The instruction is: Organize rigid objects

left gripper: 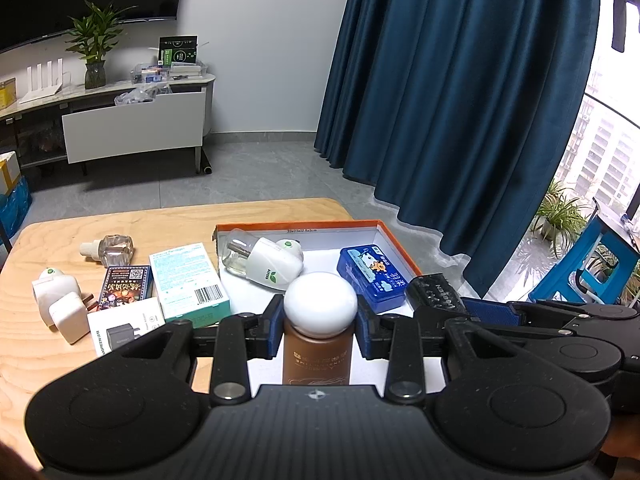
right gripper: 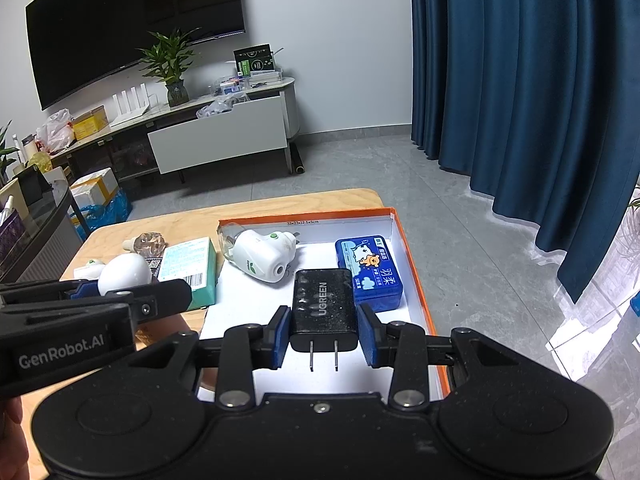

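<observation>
**Over the orange box: both tongs loaded, bottle and charger**

Between my left tongs (left gripper: 320, 330) sits a brown bottle (left gripper: 316, 360) with a round white cap (left gripper: 320, 305). Pads are closed on the neck just under the cap, bottle pointing away from the camera, held above the near end of the orange-rimmed box (left gripper: 296, 225). My right tongs (right gripper: 323, 334) are clamped on the black UGREEN charger (right gripper: 323, 306), pads on its two narrow sides, prongs toward the camera, also over the box interior.

Handling, my read:
- Bottle: rigid, smooth wall, likely slick. Cap is domed and glossy, so no purchase there. The neck grip under the cap shoulder is the right spot, since the cap stops it sliding out. Fill level not visible, so weight is unknown; I'd treat it as possibly heavy and avoid swinging it.
- Charger: stiff, dense for its size, flat parallel sides, good for the pads. Surface looks dusty. Keep off the prongs.

Already in the box: a white plug-in vaporiser (left gripper: 272, 266) with its glass bottle at the far left corner, and a blue tin (left gripper: 372, 276) at the right wall. Free floor is the near centre strip.

Left on the table (left gripper: 60, 352): teal carton (left gripper: 188, 280), dark card box (left gripper: 126, 285), white UGREEN carton (left gripper: 128, 330), white adapters (left gripper: 60, 300) and a loose glass refill (left gripper: 110, 249). The refill is fragile; I'd grip it softly at the neck.
</observation>
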{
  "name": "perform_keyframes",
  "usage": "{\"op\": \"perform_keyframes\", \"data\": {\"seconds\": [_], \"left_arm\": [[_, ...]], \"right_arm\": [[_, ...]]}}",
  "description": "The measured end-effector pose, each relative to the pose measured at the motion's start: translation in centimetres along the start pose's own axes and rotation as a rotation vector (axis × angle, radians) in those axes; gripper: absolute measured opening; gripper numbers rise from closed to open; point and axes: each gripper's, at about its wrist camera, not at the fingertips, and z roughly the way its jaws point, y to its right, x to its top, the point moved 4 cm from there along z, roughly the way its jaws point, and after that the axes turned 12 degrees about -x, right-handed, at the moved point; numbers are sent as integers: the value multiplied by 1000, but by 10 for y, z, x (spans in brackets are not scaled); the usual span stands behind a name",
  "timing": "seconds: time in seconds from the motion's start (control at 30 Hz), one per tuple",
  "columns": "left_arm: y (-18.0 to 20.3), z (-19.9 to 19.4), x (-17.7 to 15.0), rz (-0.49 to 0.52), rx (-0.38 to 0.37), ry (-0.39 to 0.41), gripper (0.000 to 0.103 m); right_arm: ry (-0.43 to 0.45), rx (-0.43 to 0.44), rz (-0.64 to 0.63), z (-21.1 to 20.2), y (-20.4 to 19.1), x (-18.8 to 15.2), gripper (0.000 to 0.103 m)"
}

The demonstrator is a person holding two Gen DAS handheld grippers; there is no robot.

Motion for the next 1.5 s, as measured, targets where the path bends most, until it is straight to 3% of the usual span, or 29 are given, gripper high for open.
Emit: {"op": "perform_keyframes", "data": {"seconds": [1.5], "left_arm": [[0,1,0,7,-9,-7,36]], "right_arm": [[-5,0,-3,0,-2,1,44]]}}
